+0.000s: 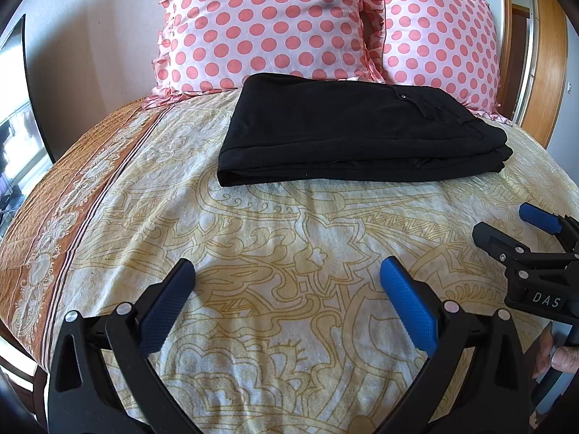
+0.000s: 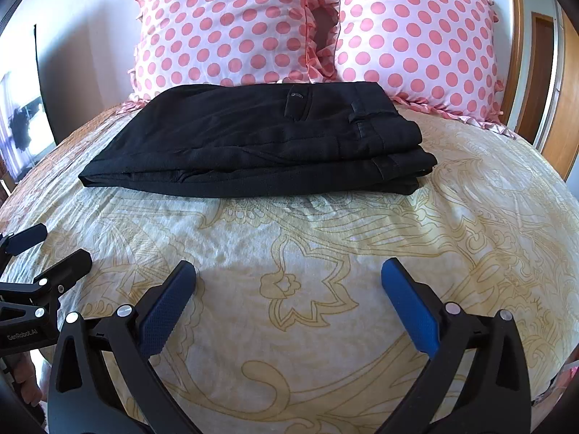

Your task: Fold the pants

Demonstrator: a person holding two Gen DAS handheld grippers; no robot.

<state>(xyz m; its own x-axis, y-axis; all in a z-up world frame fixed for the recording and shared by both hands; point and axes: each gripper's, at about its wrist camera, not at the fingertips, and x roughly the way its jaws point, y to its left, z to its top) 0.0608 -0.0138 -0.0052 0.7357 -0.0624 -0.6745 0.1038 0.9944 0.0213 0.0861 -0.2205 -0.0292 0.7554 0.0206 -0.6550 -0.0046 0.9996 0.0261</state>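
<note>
Black pants lie folded into a flat rectangular stack on the bed, in front of the pillows; they also show in the right wrist view, waistband to the right. My left gripper is open and empty, hovering over the bedspread well short of the pants. My right gripper is open and empty too, also short of the pants. The right gripper shows at the right edge of the left wrist view, and the left gripper at the left edge of the right wrist view.
The bed has a cream and yellow patterned bedspread with an orange border on the left. Two pink polka-dot pillows lean against the wall behind the pants. A wooden door frame is on the right.
</note>
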